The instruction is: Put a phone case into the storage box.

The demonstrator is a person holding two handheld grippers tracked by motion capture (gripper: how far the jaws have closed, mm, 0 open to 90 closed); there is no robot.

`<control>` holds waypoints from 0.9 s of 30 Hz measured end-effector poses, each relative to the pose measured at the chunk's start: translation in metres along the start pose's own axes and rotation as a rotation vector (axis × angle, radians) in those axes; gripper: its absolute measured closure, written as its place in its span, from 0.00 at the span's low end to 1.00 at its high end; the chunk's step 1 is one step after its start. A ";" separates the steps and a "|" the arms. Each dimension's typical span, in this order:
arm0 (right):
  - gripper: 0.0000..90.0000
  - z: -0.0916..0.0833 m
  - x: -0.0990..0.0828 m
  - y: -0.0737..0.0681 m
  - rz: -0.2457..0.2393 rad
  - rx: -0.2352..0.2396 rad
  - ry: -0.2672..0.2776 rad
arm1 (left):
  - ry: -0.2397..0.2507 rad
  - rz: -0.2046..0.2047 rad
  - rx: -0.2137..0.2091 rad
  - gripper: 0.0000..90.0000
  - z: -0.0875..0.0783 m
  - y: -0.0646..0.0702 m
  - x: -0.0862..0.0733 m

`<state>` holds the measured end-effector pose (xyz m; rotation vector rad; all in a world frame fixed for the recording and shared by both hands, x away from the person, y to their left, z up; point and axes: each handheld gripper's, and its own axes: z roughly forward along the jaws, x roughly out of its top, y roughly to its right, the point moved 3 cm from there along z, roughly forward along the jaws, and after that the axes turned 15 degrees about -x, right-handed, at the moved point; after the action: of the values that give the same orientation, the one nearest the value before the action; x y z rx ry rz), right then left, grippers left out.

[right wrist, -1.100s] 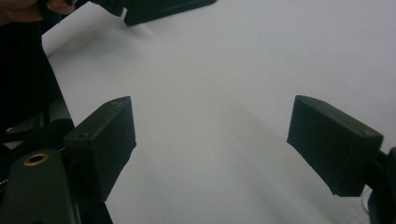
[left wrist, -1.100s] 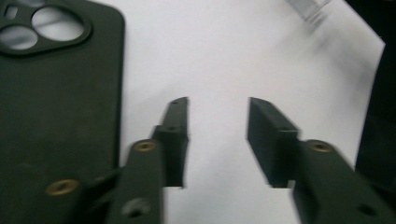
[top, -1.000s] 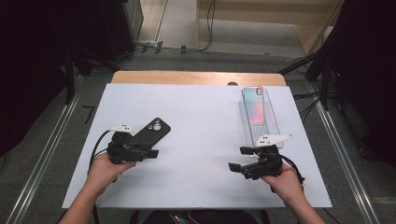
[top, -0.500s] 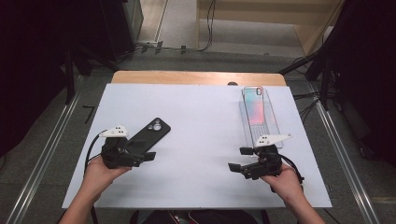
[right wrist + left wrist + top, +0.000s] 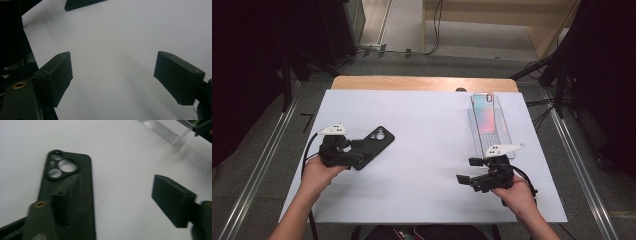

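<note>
A black phone case (image 5: 376, 141) with round camera cut-outs lies flat on the white table (image 5: 432, 125) at the left. My left gripper (image 5: 362, 154) sits at the case's near end, and its jaws have just been opening. In the left gripper view the case (image 5: 72, 195) lies under the left jaw while the other jaw hangs over bare table; my left gripper (image 5: 117, 200) is open and no pad presses on the case. My right gripper (image 5: 467, 170) rests at the front right, open. In the right gripper view, nothing lies between the jaws of my right gripper (image 5: 112, 75).
A phone with an iridescent back (image 5: 486, 116) lies in a clear ribbed tray (image 5: 497, 142) at the back right, just beyond the right gripper. A wooden strip (image 5: 422, 83) runs along the table's far edge. Cables and dark stands surround the table.
The left gripper's jaws have spread wider and the hand has drawn back to the left, off the black case. The case stays where it lay. The right hand has not moved.
</note>
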<state>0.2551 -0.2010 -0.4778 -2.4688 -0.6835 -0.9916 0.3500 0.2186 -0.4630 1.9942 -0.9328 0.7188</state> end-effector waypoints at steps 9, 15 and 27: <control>0.15 0.000 -0.001 0.001 -0.001 -0.001 -0.006 | -0.060 -0.020 0.024 0.00 0.010 -0.025 0.002; 0.15 0.000 -0.001 0.001 -0.001 0.000 -0.004 | -0.070 -0.012 0.056 0.02 0.021 -0.040 -0.001; 0.15 -0.001 -0.001 0.001 0.004 0.001 -0.002 | -0.160 0.031 0.108 0.02 0.042 -0.056 -0.013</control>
<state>0.2550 -0.2025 -0.4781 -2.4693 -0.6791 -0.9873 0.3945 0.2104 -0.5178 2.1616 -1.0397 0.6465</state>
